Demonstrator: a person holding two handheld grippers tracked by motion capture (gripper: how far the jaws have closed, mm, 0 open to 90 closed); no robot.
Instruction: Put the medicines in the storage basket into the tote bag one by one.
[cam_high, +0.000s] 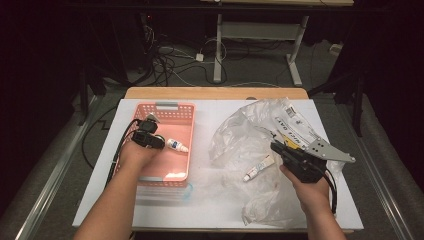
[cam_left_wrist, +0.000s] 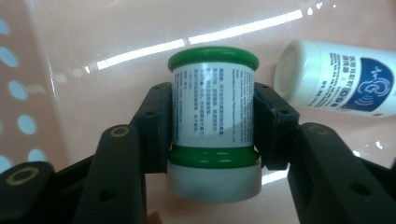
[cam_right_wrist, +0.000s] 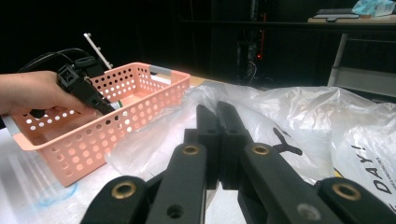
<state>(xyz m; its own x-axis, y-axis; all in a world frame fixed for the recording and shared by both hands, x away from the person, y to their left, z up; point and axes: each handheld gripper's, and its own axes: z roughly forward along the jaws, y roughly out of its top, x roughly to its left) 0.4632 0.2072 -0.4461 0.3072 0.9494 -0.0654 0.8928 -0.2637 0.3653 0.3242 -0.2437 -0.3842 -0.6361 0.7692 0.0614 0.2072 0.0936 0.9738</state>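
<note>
A small jar (cam_left_wrist: 212, 74) with a green lid, a white printed label and a white base lies between the pads of my left gripper (cam_left_wrist: 212, 116), which press on its two sides. That gripper (cam_high: 160, 142) reaches down into the pink perforated basket (cam_high: 167, 107). A white bottle with a blue label (cam_left_wrist: 336, 79) lies on its side on the basket floor beside the jar, also seen from above (cam_high: 177, 145). My right gripper (cam_high: 278, 146) hovers over the crumpled clear plastic bag (cam_high: 240, 135), its jaws pressed together with nothing between them (cam_right_wrist: 217, 112).
A small white tube (cam_high: 258, 168) lies on the white table (cam_high: 210, 205) between basket and right hand. The bag (cam_right_wrist: 303, 112) with printed paper spreads over the right half. Cables and a desk frame (cam_high: 218, 50) stand on the floor beyond the far edge.
</note>
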